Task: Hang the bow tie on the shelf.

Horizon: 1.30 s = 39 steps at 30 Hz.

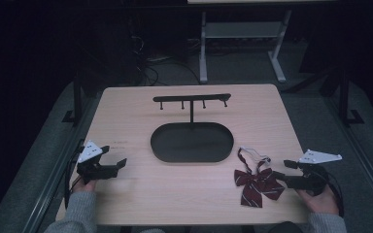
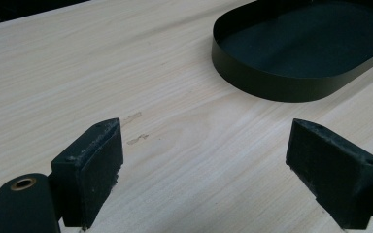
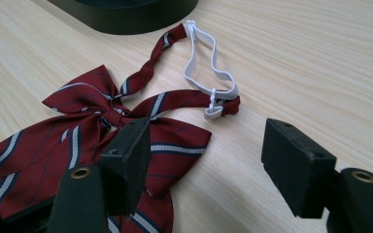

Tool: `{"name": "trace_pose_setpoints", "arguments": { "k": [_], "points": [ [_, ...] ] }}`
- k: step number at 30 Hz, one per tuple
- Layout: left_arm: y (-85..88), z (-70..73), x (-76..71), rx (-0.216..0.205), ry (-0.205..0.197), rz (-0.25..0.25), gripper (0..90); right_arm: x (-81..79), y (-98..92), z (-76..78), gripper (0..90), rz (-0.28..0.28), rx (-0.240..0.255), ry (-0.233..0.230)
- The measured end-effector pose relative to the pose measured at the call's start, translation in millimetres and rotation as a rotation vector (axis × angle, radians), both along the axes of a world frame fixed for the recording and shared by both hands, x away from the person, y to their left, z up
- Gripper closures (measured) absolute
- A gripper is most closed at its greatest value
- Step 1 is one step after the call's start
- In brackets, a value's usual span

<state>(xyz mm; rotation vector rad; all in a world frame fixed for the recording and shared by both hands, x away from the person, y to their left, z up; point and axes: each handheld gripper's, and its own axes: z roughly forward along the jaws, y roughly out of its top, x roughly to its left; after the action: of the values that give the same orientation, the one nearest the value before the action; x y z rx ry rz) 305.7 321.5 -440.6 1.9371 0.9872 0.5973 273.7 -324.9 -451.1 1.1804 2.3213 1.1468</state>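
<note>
My right tongs (image 3: 206,165) gape wide over striped bow tie (image 3: 92,141), near oval tray (image 1: 192,142), lined up for grab. Left tongs (image 2: 204,170) spread, empty, parked clear left of tray.

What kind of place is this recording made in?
Probably a lab or workshop recording station: a light wooden table on grey carpet, a black metal hook stand with oval tray, tangled cables and another desk's legs behind.

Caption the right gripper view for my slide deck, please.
Open right gripper poised over a striped maroon bow tie with white elastic strap.
</note>
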Motion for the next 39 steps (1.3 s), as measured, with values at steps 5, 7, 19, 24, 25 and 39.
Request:
{"name": "trace_pose_setpoints", "arguments": {
  "k": [5, 7, 19, 24, 25, 39],
  "points": [
    [0.1, 0.2, -0.2, 0.005, 0.0, -0.004, 13.0, -0.6, 1.8, 2.5, 33.9, 0.005, 0.001, -0.012],
    [-0.5, 0.0, -0.8, -0.002, 0.005, -0.005, 13.0, 0.0, 3.1, 3.2, 33.9, 0.01, 0.006, -0.012],
    [-0.8, -0.2, -0.9, 0.0, 0.007, -0.01, 13.0, 8.2, 20.0, 19.5, 32.4, 0.045, -0.018, -0.021],
    [-0.8, -0.6, -0.4, 0.002, 0.005, -0.01, 13.0, 12.7, 24.0, 26.8, 31.8, 0.052, -0.024, -0.028],
    [-0.8, -0.6, -0.3, 0.002, 0.006, -0.011, 13.0, 13.7, 25.0, 28.2, 31.8, 0.055, -0.025, -0.028],
    [-0.1, -0.1, -0.7, -0.001, 0.009, -0.004, 13.0, 39.4, 47.1, 47.3, 31.6, 0.081, -0.082, -0.021]
  ]
}}
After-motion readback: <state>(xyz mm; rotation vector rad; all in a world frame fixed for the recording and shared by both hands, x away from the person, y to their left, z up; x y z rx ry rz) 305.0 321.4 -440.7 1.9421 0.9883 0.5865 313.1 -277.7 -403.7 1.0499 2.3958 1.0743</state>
